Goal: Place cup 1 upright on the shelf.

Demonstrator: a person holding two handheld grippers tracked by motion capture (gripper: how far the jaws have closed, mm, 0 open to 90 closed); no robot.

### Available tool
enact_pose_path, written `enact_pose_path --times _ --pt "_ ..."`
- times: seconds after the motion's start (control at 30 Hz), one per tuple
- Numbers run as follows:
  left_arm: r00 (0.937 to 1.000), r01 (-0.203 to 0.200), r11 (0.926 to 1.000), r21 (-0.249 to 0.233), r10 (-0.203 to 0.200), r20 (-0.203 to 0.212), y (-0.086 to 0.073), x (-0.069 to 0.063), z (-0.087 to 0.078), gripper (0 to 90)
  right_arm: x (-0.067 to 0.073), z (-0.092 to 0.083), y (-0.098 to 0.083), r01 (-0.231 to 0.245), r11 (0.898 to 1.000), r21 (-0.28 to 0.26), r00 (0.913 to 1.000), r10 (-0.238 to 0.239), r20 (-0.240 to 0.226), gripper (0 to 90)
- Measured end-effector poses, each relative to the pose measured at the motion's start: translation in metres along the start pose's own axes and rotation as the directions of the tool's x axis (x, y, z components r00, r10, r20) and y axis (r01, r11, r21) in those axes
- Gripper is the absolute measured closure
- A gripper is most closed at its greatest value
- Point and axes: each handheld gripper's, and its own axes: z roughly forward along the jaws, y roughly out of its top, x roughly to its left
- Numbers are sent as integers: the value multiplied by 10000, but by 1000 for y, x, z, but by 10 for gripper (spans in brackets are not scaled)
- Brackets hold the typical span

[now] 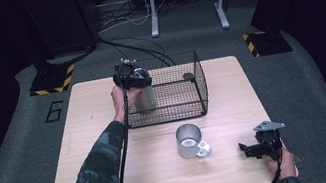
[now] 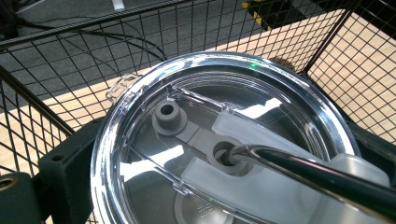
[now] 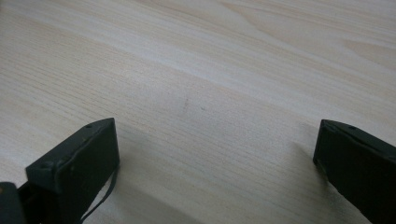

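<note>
Slippage is my main worry: I have the left gripper (image 1: 134, 78) clenched on a steel tumbler (image 1: 144, 100) at the near left corner of the wire basket (image 1: 198, 82), and the jaws press against smooth metal just under the clear lid (image 2: 224, 140), so a loose squeeze could let it slide and drop. A metal straw (image 2: 322, 175) pokes through the lid's hole, and I judge it could catch the mesh if I tilt or swing too close to the wall. My left forearm reaches forward across the counter (image 1: 110, 146) with the gripper pointing down over the tumbler. The right gripper (image 1: 257, 148) rests low at the near right corner, jaws released and spread wide over bare wood, well apart from the mug (image 1: 190, 141) standing near the counter's middle.
</note>
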Motion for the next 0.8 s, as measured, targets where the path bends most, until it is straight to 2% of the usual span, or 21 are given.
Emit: enact_pose_path --times 0.2,0.4,0.5,0.67,0.77,0.8 --pt "9992 -377 9989 -284 374 -104 4 -4 -7 3 0 0 0 32 10000 -4 10000 -32 1 0" --pt "9984 -545 9968 -584 535 -189 8 -5 -20 0 0 0 0 22 10000 -1 10000 -22 -1 0" --pt "9981 -607 9956 -708 602 -94 9 -5 -28 0 0 0 0 27 10000 -10 10000 -27 7 0" --pt "9988 -486 9932 -1056 494 50 10 -8 -46 0 0 0 0 29 10000 -9 10000 -29 0 0" --pt "9971 -695 9911 -1131 724 219 7 -12 -62 0 0 0 0 43 10000 -4 10000 -43 1 0" --pt "9971 -695 9911 -1131 724 219 7 -12 -62 0 0 0 0 28 10000 3 10000 -28 0 0"
